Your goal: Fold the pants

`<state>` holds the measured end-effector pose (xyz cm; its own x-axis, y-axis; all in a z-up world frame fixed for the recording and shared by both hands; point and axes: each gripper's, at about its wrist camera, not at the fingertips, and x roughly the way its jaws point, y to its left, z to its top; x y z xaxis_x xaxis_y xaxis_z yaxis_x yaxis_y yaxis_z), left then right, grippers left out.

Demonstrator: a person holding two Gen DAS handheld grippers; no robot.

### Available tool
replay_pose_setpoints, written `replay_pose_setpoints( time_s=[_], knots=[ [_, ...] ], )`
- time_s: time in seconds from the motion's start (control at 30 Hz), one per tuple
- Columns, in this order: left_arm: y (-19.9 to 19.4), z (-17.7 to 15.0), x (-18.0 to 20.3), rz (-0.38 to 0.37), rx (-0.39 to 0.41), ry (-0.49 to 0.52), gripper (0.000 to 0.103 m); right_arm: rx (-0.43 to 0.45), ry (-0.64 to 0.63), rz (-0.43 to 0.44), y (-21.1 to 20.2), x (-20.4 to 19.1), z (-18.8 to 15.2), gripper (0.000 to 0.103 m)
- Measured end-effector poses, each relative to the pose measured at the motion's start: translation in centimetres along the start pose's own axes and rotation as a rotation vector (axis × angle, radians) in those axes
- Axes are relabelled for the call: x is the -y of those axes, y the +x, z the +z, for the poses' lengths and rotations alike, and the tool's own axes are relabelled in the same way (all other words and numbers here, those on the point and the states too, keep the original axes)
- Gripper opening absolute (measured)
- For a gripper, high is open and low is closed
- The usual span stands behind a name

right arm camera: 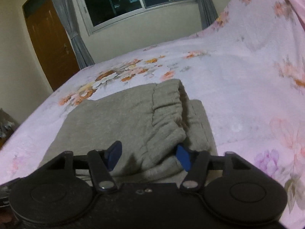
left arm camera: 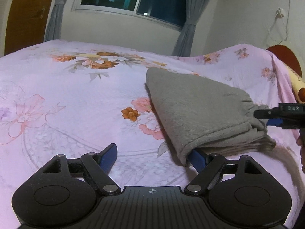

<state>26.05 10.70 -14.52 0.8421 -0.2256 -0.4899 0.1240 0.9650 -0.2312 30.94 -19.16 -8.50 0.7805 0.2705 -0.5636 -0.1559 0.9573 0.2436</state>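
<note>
Lying folded on the floral bedspread (left arm camera: 76,99), the grey pants (left arm camera: 200,110) look nearly done. The left gripper (left arm camera: 154,156) is spread wide, one blue finger tucked under the near hem as if to lift it. The right gripper (right arm camera: 148,156) gapes too, straddling the gathered waistband (right arm camera: 167,106), gripping nothing.

Bare bedspread (left arm camera: 66,95) lies open left of the folded pants (left arm camera: 200,110); a raised pillow hump (left arm camera: 238,61) rises behind.
</note>
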Motion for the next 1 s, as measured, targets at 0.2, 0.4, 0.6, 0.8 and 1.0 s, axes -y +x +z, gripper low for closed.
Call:
replay_pose_setpoints(
  time_s=[0.2,0.4,0.6,0.8,1.0],
  knots=[
    [-0.3,-0.1,-0.2,0.004,0.014,-0.015,0.081,0.204,0.048,0.085,-4.6,-0.4,1.9,0.021],
    [-0.3,-0.2,-0.1,0.009,0.014,-0.013,0.081,-0.011,0.188,0.042,-0.9,3.2,0.1,0.035],
    [-1.0,-0.4,0.3,-0.003,0.029,0.013,0.081,0.032,0.354,0.087,-3.5,5.8,-1.1,0.078],
    [-0.2,-0.4,0.6,0.019,0.011,0.045,0.081,-0.048,0.48,0.166,-0.1,7.1,-1.9,0.073],
    [0.2,-0.4,0.2,0.029,0.005,0.018,0.081,-0.016,0.325,0.094,1.0,3.9,0.8,0.04]
  ],
)
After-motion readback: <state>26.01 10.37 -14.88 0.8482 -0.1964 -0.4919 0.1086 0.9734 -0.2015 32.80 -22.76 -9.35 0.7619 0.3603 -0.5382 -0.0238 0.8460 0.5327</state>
